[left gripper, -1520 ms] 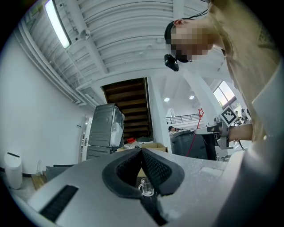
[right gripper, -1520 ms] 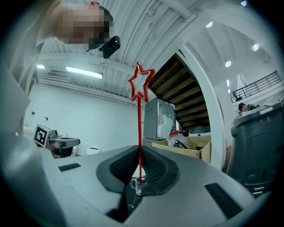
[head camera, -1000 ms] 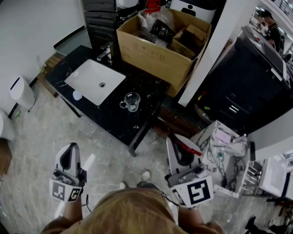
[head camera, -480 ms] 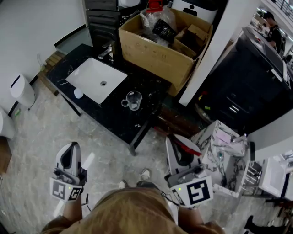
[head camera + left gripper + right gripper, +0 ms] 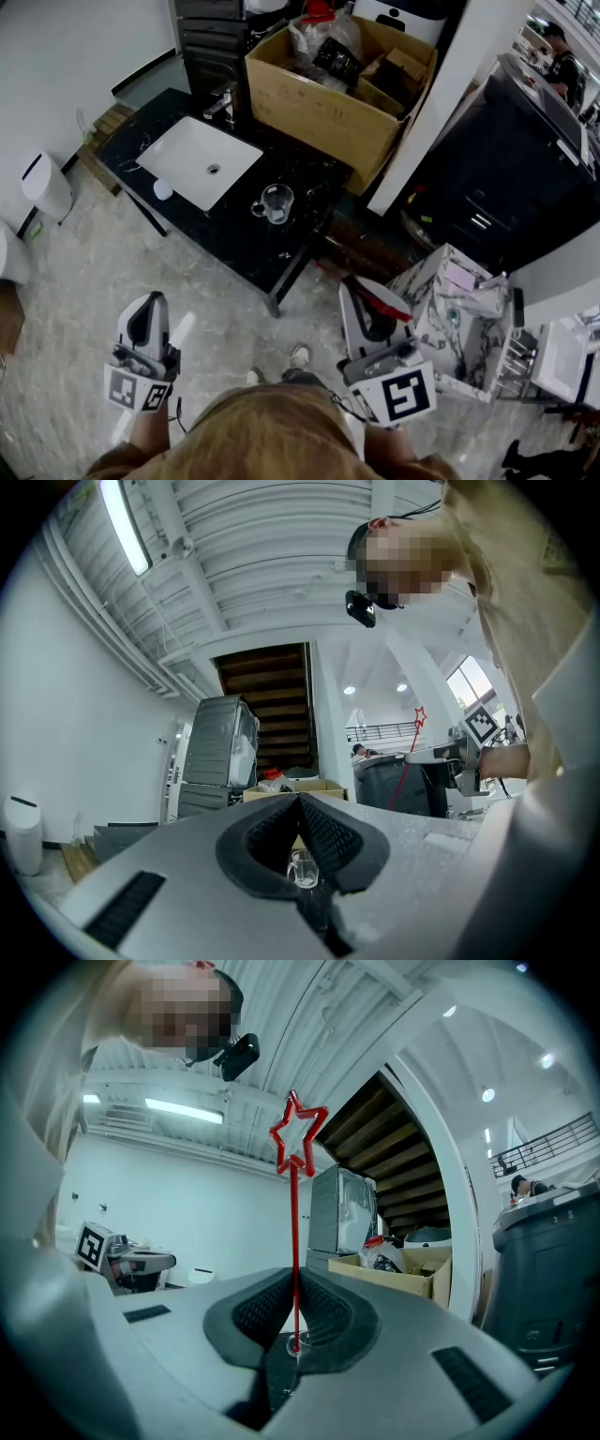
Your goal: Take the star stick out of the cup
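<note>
An empty clear glass cup (image 5: 274, 203) stands on the black counter (image 5: 234, 239), near its front right end. My right gripper (image 5: 361, 286) is held over the floor well short of the counter, shut on the red star stick (image 5: 382, 302). In the right gripper view the thin stick (image 5: 296, 1241) rises upright from between the pads, with the star outline (image 5: 298, 1133) at the top. My left gripper (image 5: 145, 302) hovers at the lower left, shut with nothing in it. Past its closed tips (image 5: 298, 803) the cup (image 5: 302, 867) shows far off.
A white sink basin (image 5: 199, 161) with a tap is set in the counter's left part. A big open cardboard box (image 5: 328, 94) of clutter stands behind it. A marbled box (image 5: 450, 319) stands at the right, a white bin (image 5: 42, 187) at the far left.
The head view has drifted slightly, so the counter and cup sit a little to the right. Both grippers have kept their places and their states.
</note>
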Demonstrator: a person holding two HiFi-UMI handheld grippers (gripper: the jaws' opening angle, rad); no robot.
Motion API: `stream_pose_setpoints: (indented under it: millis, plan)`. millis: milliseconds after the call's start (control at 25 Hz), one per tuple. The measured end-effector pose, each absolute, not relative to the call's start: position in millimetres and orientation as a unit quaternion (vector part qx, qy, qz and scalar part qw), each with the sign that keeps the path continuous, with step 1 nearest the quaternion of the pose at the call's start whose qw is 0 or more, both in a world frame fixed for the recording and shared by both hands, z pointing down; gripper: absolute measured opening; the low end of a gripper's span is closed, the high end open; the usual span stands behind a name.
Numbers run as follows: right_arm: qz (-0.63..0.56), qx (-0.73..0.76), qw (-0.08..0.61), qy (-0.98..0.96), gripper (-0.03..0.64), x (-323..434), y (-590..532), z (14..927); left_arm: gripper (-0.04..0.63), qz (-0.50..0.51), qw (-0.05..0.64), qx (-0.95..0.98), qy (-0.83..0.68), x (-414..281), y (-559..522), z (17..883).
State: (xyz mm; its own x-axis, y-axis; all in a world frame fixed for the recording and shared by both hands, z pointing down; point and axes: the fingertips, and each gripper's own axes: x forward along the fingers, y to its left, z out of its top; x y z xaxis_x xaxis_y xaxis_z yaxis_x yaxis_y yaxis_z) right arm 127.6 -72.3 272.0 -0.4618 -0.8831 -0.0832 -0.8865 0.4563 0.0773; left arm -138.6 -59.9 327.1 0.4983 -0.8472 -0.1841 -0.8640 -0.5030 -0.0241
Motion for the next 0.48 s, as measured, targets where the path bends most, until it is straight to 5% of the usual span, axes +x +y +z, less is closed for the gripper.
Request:
stream_pose_setpoints:
  millis: [480]
  plan:
    - [0.061,-0.52,0.019,0.852,0.014,120.7,-68.4,268.3,0.002,0.078,0.059,-0.865,0.491,-143.9,-57.9,327.5]
